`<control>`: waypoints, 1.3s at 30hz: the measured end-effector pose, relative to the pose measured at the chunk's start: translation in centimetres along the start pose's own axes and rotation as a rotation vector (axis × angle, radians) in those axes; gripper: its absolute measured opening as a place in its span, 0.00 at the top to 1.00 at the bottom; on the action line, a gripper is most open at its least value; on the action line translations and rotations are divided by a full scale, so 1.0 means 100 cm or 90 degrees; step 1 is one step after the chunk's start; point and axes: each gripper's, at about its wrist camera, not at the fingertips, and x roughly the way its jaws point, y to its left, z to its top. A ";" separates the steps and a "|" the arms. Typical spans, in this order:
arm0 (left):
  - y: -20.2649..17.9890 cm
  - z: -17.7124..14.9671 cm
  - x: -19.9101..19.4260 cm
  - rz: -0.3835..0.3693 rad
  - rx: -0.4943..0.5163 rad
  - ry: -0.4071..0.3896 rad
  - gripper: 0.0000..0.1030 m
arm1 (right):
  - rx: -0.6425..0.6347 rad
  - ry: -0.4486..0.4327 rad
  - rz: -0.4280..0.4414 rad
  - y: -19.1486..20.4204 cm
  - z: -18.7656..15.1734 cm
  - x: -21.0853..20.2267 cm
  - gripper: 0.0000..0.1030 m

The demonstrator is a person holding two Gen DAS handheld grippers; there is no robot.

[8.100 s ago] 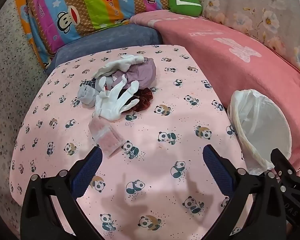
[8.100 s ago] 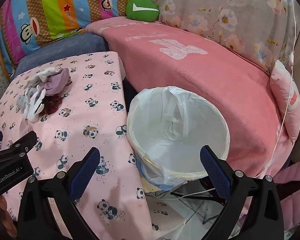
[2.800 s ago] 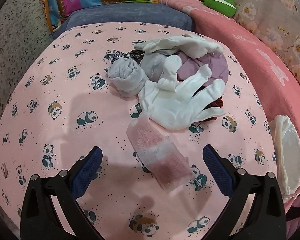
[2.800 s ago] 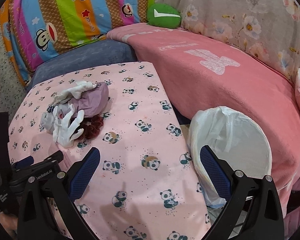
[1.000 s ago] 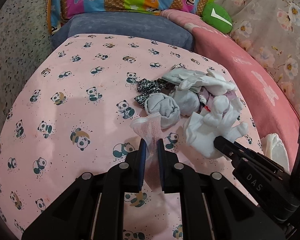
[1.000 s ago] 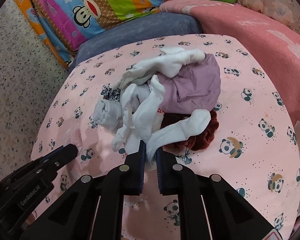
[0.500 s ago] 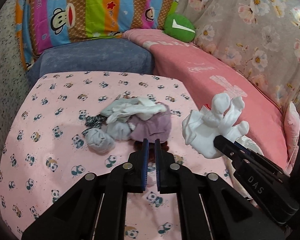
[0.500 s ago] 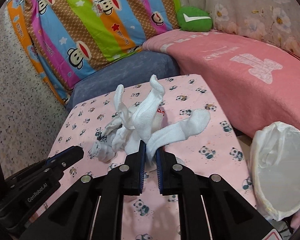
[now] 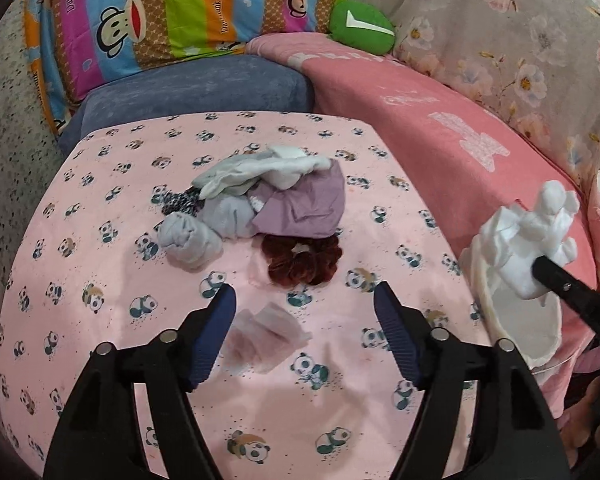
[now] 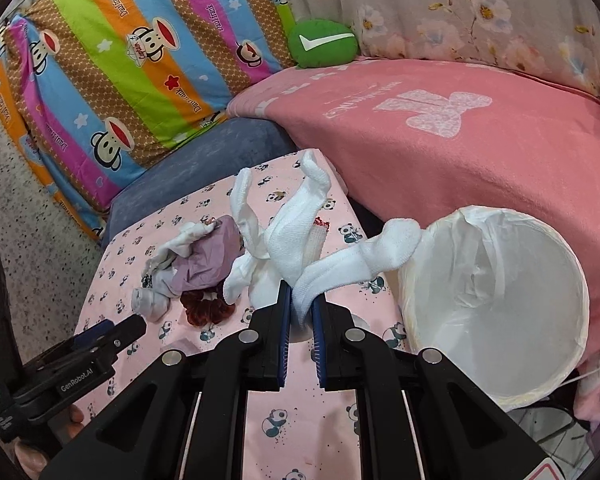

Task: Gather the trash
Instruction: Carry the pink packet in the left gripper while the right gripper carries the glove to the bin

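Observation:
My right gripper is shut on a white glove and holds it in the air just left of the white-lined trash bin. In the left wrist view the glove hangs over the bin's near rim. My left gripper is open and empty above the table. A crumpled pink-white wipe lies on the cloth just below and between its fingers. A pile of cloth items and a dark red scrunchie lie beyond.
The table has a pink panda cloth. A blue-grey cushion and striped monkey pillow stand behind it. A pink-covered sofa runs along the right, with a green cushion. The bin stands between table and sofa.
My left gripper has opened and the pink-white wipe now lies on the table. My right gripper has carried the glove right, up to the bin.

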 end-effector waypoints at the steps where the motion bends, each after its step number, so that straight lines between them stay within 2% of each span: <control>1: 0.005 -0.004 0.006 0.009 0.000 0.012 0.28 | 0.004 0.006 0.000 -0.001 -0.002 0.001 0.89; 4: 0.021 -0.014 0.027 0.028 -0.020 0.047 0.27 | 0.013 0.019 0.005 0.001 -0.007 0.009 0.89; 7: 0.034 -0.023 0.048 0.024 -0.046 0.084 0.28 | 0.011 0.030 0.007 0.006 -0.012 0.017 0.89; 12: 0.041 -0.028 0.067 0.023 -0.060 0.107 0.28 | -0.001 0.050 0.009 0.014 -0.017 0.029 0.89; 15: 0.040 -0.029 0.072 -0.001 -0.065 0.116 0.38 | -0.006 0.060 0.011 0.018 -0.019 0.034 0.89; 17: 0.036 -0.030 0.070 -0.015 -0.056 0.112 0.52 | -0.007 0.062 0.013 0.019 -0.021 0.036 0.89; 19: 0.032 -0.031 0.067 -0.029 -0.047 0.110 0.62 | -0.010 0.063 0.015 0.021 -0.023 0.035 0.89; 23: 0.021 -0.033 0.065 -0.051 -0.026 0.109 0.74 | -0.014 0.067 0.015 0.022 -0.027 0.033 0.89; 27: 0.007 -0.030 0.055 -0.070 -0.009 0.100 0.79 | -0.013 0.061 0.015 0.019 -0.028 0.026 0.89; 39: -0.064 -0.002 -0.005 -0.134 0.081 0.023 0.79 | 0.015 -0.006 -0.005 -0.015 -0.010 -0.016 0.89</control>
